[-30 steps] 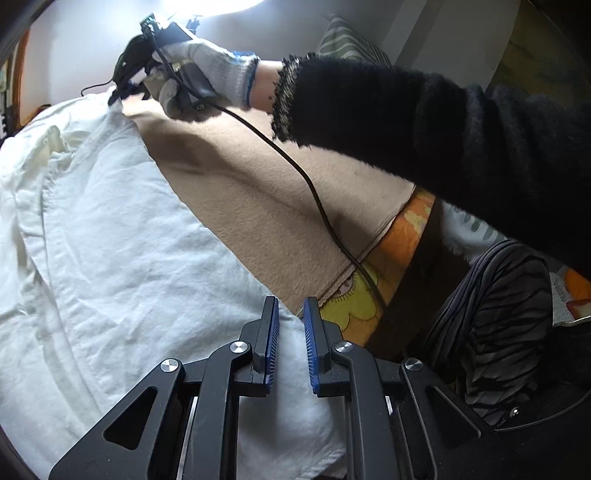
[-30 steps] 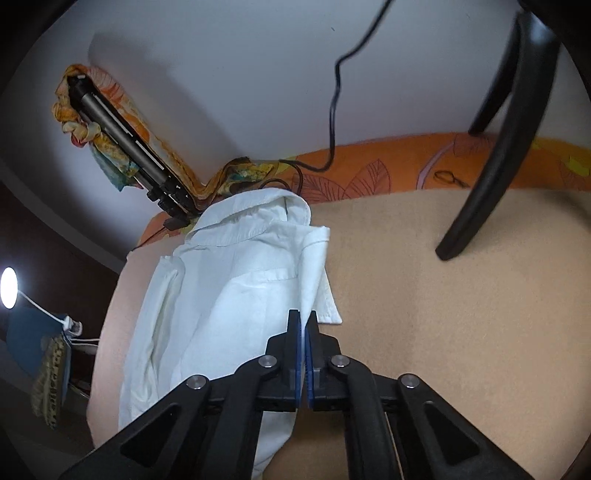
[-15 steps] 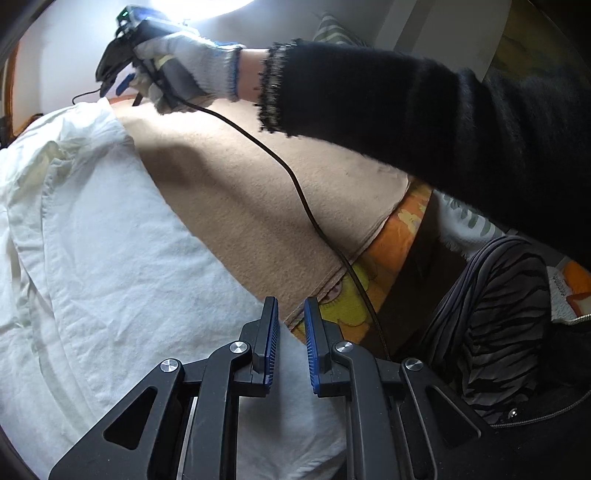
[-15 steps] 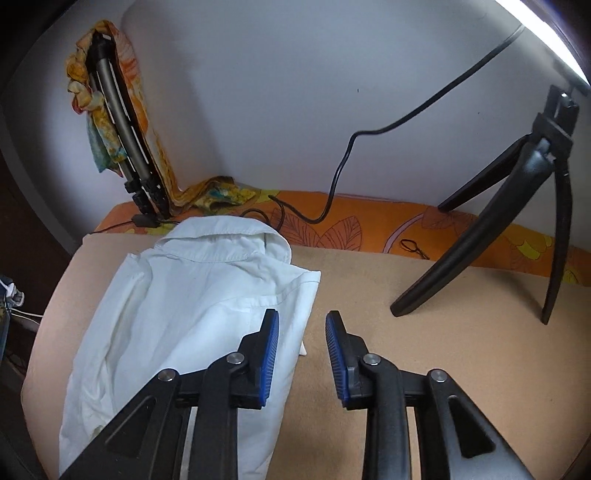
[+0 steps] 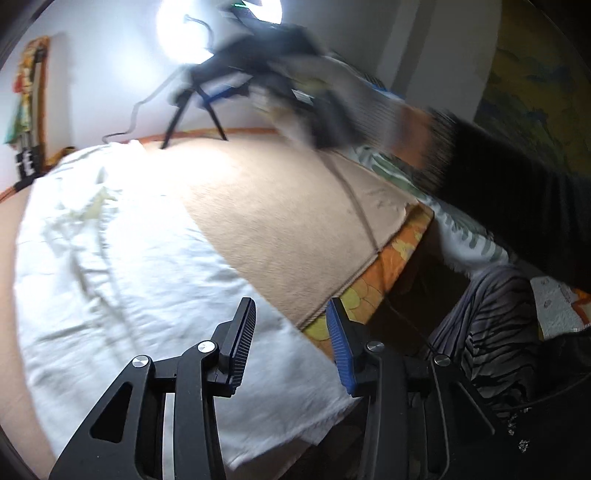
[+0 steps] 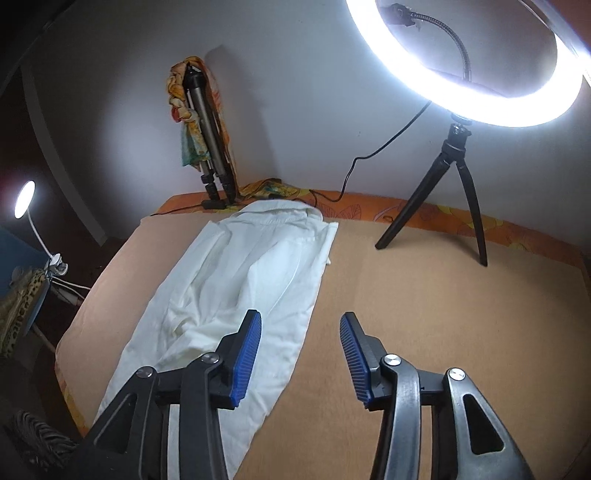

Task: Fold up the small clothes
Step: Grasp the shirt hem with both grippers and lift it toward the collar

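Below the left wrist camera, the left gripper hangs over the near hem of a white shirt, which lies folded lengthwise on a tan blanket. Its jaws have just been opening and stand apart, with nothing pinched between them. Farther back the person's gloved right hand, blurred, carries the right gripper in front of a ring light; a black sleeve crosses the right side.

From the right wrist camera, the right gripper hovers above the blanket beside the shirt's right edge. Its jaws have just been opening too, and its blue pads are spread with nothing between them. The shirt's collar points toward the wall, near a folded tripod. The ring light stands on a small tripod to the right of the shirt.
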`<action>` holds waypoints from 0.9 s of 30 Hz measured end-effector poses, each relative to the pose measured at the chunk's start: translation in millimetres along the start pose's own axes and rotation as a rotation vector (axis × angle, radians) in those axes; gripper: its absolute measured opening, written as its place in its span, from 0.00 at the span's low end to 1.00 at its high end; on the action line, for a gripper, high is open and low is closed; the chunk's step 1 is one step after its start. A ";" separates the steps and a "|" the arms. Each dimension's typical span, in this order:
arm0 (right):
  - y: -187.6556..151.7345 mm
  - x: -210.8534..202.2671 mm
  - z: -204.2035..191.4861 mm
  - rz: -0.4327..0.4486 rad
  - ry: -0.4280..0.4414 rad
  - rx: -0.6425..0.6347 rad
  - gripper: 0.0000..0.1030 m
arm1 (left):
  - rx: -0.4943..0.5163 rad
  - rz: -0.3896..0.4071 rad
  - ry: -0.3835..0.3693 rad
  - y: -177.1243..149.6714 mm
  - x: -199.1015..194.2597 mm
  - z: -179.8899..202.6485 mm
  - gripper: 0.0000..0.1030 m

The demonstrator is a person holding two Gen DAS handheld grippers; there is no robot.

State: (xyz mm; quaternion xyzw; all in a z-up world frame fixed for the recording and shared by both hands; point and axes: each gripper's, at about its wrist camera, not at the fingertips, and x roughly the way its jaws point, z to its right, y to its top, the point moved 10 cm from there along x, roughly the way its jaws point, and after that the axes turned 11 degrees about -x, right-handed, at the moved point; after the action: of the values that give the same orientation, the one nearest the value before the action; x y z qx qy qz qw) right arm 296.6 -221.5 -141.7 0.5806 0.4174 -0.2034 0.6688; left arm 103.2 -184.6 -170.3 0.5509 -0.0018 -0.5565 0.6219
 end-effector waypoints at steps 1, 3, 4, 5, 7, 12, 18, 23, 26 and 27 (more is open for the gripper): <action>-12.1 -10.7 -5.9 -0.004 0.008 0.006 0.45 | -0.010 0.018 0.008 2.6 -10.6 -4.9 0.38; -39.1 -30.4 -20.0 -0.007 0.022 0.015 0.45 | -0.024 0.047 0.028 5.5 -29.1 -14.4 0.39; -53.2 -36.5 -27.8 -0.014 0.030 0.019 0.45 | -0.034 0.060 0.042 5.5 -41.9 -21.1 0.39; -68.0 -40.9 -36.9 -0.021 0.047 0.024 0.45 | -0.045 0.068 0.055 5.1 -51.2 -27.6 0.40; -96.8 -49.2 -53.1 -0.030 0.083 0.056 0.45 | -0.084 0.086 0.090 0.5 -75.2 -46.5 0.45; -168.2 -52.5 -83.6 -0.114 0.184 0.156 0.45 | -0.226 0.065 0.184 -23.1 -107.9 -106.3 0.45; -229.5 -71.8 -119.7 -0.199 0.342 0.236 0.45 | -0.420 -0.028 0.154 -63.2 -117.7 -133.9 0.45; -266.7 -76.4 -144.3 -0.298 0.409 0.238 0.55 | -0.588 -0.088 0.103 -87.8 -108.0 -145.4 0.45; -281.1 -64.1 -145.5 -0.350 0.413 0.265 0.55 | -0.639 -0.111 0.076 -93.5 -98.2 -147.7 0.45; -284.4 -60.0 -145.1 -0.359 0.421 0.282 0.55 | -0.650 -0.122 0.068 -94.3 -93.7 -146.9 0.45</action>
State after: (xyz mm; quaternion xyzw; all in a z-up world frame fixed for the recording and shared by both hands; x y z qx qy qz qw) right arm 0.5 -166.0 -263.4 0.6140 0.6105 -0.2494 0.4338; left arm 92.9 2.2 -235.6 0.3412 0.2295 -0.5455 0.7303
